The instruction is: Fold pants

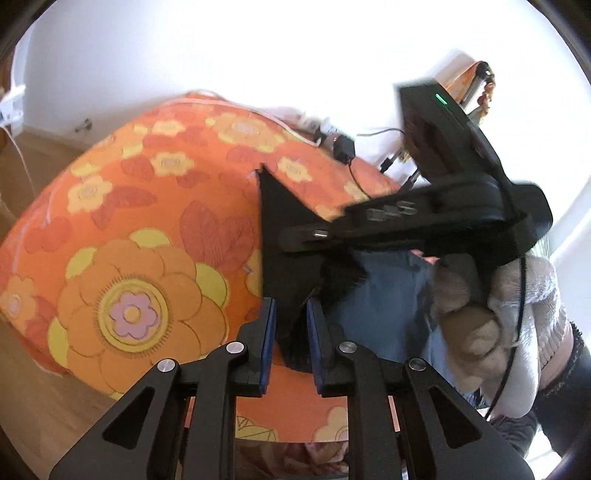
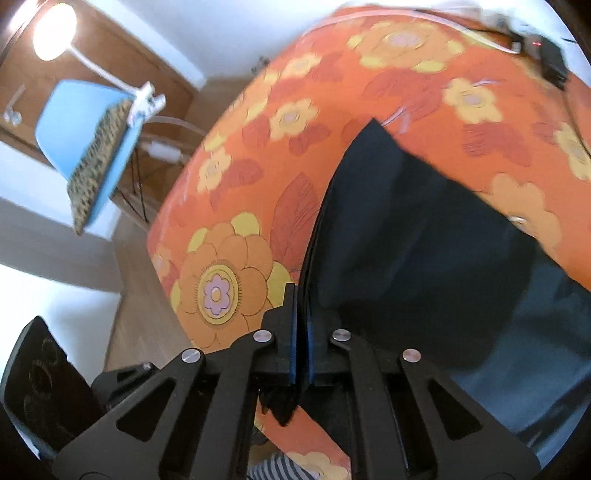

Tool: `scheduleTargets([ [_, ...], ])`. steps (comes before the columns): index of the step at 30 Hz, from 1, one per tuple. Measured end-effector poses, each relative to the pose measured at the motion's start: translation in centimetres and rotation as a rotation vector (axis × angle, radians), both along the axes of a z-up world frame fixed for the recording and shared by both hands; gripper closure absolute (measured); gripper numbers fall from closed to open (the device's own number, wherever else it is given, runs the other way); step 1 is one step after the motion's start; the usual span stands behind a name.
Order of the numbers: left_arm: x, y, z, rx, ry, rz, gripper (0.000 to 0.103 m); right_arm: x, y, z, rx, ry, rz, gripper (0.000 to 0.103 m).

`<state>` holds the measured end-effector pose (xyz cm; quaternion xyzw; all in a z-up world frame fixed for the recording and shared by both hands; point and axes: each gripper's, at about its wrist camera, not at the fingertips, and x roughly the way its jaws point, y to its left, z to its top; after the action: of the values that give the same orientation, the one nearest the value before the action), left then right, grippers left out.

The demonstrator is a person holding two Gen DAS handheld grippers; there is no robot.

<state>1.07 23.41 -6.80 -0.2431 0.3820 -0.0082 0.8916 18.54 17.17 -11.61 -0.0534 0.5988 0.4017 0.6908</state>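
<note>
Orange flowered bedspread (image 2: 258, 155) under black pants (image 2: 406, 229); wooden floor (image 2: 147, 314).

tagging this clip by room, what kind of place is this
Probably a bedroom at home: an orange floral bedspread carries the black pants, a lit lamp is clamped beside a blue chair, and the floor is wood.

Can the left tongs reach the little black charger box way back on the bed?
Probably not now. The left tongs are shut on the pants, and the charger lies far across the bed.
</note>
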Motion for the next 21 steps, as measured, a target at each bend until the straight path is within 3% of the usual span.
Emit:
scheduleTargets([
  [6, 0.9, -0.3, -0.3, 0.0, 0.019, 0.025, 0.088, 0.1, -6.3, 3.7, 0.088, -0.05, -0.103, 0.099],
  [12, 3.6, -2.1, -0.6, 0.012, 0.035, -0.033, 0.088, -0.5, -13.7, 6.6, 0.137, -0.12, -0.218, 0.099],
  [21, 9.7, -10.0, 1.4, 0.084, 0.041, -0.286, 0.088, -5.2, -26.7, 10.1, 0.096, -0.287, -0.37, 0.099],
])
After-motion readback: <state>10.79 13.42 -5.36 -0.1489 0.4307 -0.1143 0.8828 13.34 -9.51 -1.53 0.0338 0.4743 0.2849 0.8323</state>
